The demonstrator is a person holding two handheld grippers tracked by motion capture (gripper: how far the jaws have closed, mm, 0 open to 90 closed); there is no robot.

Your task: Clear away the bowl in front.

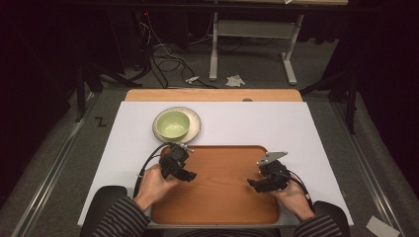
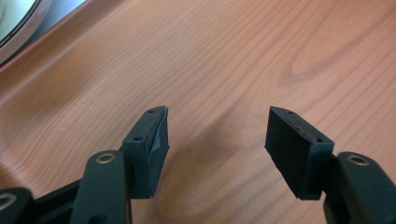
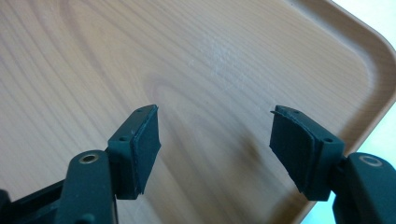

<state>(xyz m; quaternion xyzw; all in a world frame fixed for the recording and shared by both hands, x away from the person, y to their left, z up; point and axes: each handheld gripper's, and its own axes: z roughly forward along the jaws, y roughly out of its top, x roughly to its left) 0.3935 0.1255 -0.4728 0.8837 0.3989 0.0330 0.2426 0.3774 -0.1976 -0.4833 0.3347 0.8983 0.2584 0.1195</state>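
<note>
Lying across the near half of the white table top [image 1: 296, 123], a rounded-corner tray of orange-brown wood grain [image 1: 222, 197] is taking up the middle of the high view, bare inside.

Starting at the left, a hand in a dark striped sleeve [image 1: 118, 222] is holding the left gripper [image 1: 185, 174] over the tray's far left corner, its black body angling in toward the tray's middle and a black cable [image 1: 146, 165] looping back from it toward the person. In the left gripper view its two black jaws are standing well apart with nothing between them, hovering above the bare wood grain of the tray floor; I cannot tell whether the tips are touching the wood.

Just beyond that gripper, off the tray's far left corner, a pale green ceramic bowl [image 1: 172, 123] is sitting on a round speckled grey plate [image 1: 194, 129] on the table top. The plate's rim [image 2: 18, 32] is peeking into the upper left corner of the left gripper view.

Moving to the right, the other hand is holding the right gripper [image 1: 253, 183] over the tray's right side, a grey three-cornered plate riding on top of it. In the right gripper view its jaws are likewise spread wide and gripping nothing, with the tray's raised rounded rim [image 3: 373, 70] curving past on the right.
</note>
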